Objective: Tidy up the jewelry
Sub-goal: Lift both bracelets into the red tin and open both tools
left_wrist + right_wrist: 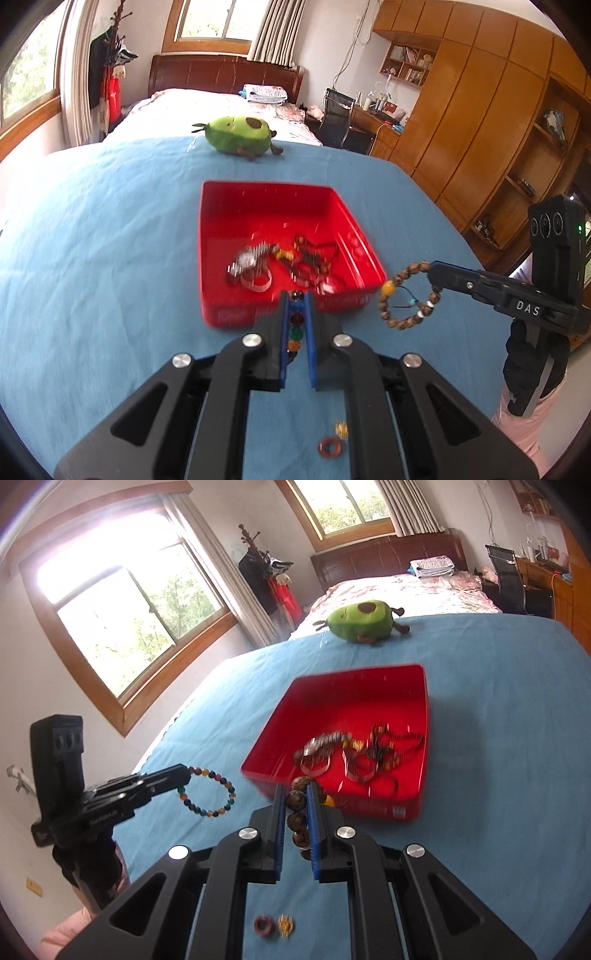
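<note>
While your left gripper [297,295] pinches the multicolored bead bracelet [210,792] and your right gripper [297,786] pinches the wooden bead bracelet [408,295] above the blue counter [92,240], carry both over the red tray [221,206] before spreading the fingers.

A bright red tray [221,206] is set on a counter covered in plain light-blue cloth [92,240]. Black left tongs [296,306] with blue-lined fingers are closed on a bracelet of multicoloured beads [212,792]: red, green, orange, dark blue. A brown mottled bead bracelet [408,299] with one yellow bead is gripped by the black right tongs [298,801]. A green avocado plush [238,134] with a brown spot is seen.
</note>
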### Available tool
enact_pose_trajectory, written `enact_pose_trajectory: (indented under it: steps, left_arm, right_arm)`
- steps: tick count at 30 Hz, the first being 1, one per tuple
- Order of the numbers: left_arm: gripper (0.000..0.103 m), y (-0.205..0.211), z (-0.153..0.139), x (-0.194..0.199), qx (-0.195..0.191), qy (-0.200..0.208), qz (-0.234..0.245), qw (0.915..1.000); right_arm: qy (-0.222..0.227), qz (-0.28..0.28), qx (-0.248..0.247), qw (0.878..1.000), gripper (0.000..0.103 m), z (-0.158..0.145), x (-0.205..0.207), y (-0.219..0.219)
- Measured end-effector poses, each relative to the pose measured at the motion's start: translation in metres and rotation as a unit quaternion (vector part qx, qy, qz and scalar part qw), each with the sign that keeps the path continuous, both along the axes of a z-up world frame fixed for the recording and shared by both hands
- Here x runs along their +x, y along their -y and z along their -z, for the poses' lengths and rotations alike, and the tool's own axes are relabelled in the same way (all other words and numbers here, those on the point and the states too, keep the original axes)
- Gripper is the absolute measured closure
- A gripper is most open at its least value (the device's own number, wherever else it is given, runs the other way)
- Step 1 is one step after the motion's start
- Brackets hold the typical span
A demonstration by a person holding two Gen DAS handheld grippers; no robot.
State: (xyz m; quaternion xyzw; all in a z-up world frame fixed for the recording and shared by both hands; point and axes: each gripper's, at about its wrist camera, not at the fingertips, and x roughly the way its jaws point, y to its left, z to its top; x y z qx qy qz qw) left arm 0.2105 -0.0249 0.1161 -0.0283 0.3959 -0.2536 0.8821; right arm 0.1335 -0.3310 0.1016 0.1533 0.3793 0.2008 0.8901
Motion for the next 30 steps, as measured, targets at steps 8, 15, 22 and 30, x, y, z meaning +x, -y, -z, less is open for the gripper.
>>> enact_pose_trajectory:
  steps: [8, 15, 22, 30]
  left_arm:
    - [0.097, 0.025, 0.010, 0.071, -0.014, -0.006, -0.011, 0.9998]
    - [0.097, 0.040, 0.052, 0.128, -0.010, -0.038, -0.018, 0.9991]
    - [0.097, 0.046, 0.082, 0.175, -0.005, -0.064, -0.030, 0.9975]
    - [0.096, 0.047, 0.109, 0.211, 0.010, -0.100, -0.039, 0.9942]
  right_arm:
    - [-0.012, 0.016, -0.009, 1.000, 0.092, 0.012, 0.084, -0.008]
    - [-0.044, 0.023, -0.007, 0.999, 0.092, 0.057, 0.141, -0.016]
    - [-0.065, 0.027, 0.000, 0.998, 0.092, 0.084, 0.185, -0.019]
    - [-0.089, 0.070, -0.051, 0.992, 0.091, 0.104, 0.206, -0.008]
